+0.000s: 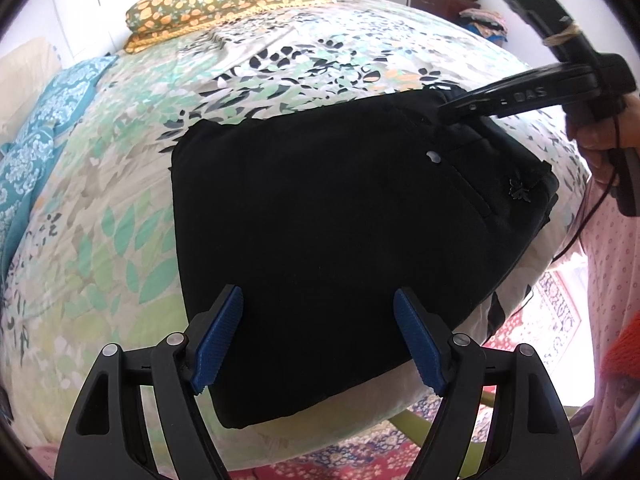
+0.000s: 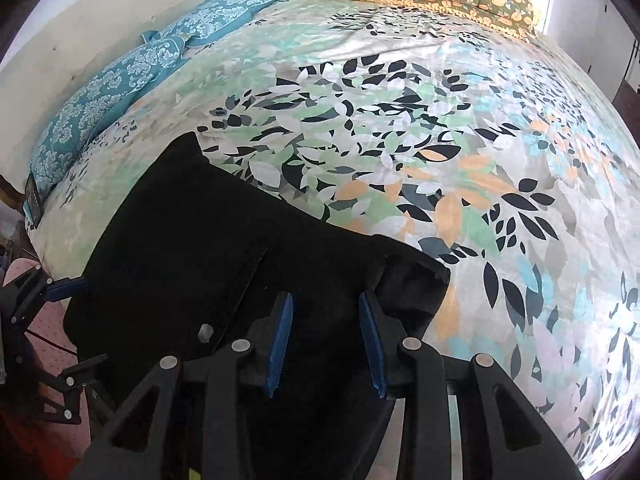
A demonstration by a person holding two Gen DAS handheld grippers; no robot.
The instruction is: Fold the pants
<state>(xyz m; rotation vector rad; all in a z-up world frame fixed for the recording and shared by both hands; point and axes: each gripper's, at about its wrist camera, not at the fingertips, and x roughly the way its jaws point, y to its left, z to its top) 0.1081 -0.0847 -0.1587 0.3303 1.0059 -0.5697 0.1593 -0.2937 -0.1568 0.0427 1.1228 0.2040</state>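
Note:
Black pants [image 1: 320, 220] lie folded into a compact block on the floral bed sheet [image 1: 120, 220], at the bed's near edge. A pale button [image 1: 433, 157] and a pocket seam show on top. My left gripper [image 1: 318, 294] hovers over the near end of the pants, open wide, with nothing pinched between its blue pads. My right gripper [image 2: 325, 300] stands over the waistband corner [image 2: 416, 280], its pads partly apart and not pressing the cloth. In the left wrist view, the right gripper [image 1: 456, 114] reaches in from the right over that corner.
A folded orange-patterned quilt [image 1: 232, 0] lies at the far end of the bed and teal pillows [image 2: 132, 72] along its left side. A patterned rug [image 1: 552, 320] covers the floor beside the bed. The person's hand [image 1: 596, 148] and pink clothing [image 1: 612, 280] are at right.

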